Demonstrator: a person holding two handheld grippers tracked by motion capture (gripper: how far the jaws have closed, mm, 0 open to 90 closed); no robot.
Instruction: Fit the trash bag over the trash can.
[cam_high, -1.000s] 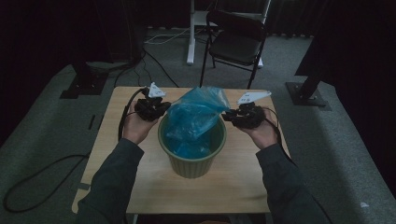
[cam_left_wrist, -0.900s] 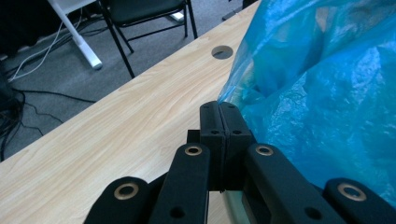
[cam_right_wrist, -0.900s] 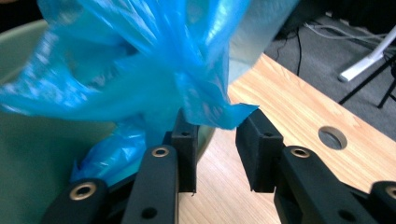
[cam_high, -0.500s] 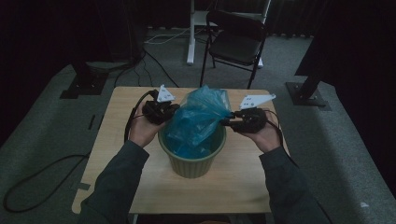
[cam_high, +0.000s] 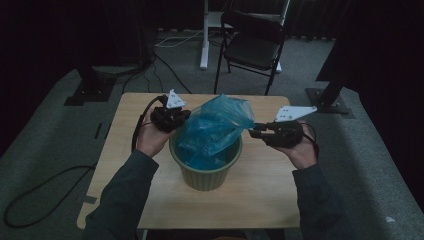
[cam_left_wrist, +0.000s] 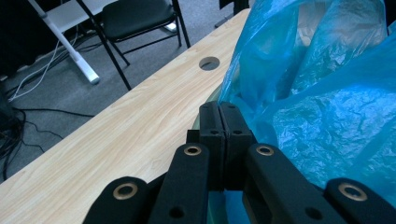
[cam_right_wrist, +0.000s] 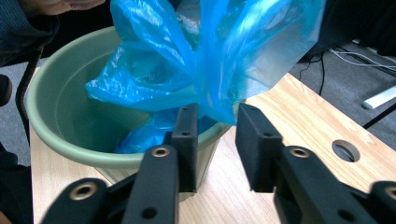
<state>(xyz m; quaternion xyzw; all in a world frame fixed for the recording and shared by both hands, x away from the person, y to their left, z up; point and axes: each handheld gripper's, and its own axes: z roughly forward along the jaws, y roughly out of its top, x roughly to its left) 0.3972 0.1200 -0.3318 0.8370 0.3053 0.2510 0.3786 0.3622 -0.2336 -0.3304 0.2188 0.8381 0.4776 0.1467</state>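
The left gripper (cam_high: 181, 118) sits at the 10 o'clock side of the green bin (cam_high: 206, 172), its jaws squeezed tight, maybe pinching the blue bag (cam_high: 212, 131). The bag stands up out of the bin, mid-table. At 3 o'clock, the right gripper (cam_high: 252, 132) has been closing, jaws half apart, the bag's edge between them.

You sit in dim recording studio or lab: black curtains all round, grey carpet (cam_high: 45, 150), light wooden table (cam_high: 265, 190) with cable hole (cam_left_wrist: 209, 63). Black folding chair (cam_high: 252, 47) behind table, white stand leg (cam_high: 204, 35), dark stand bases (cam_high: 87, 92), cables (cam_high: 30, 195) trailing over floor.
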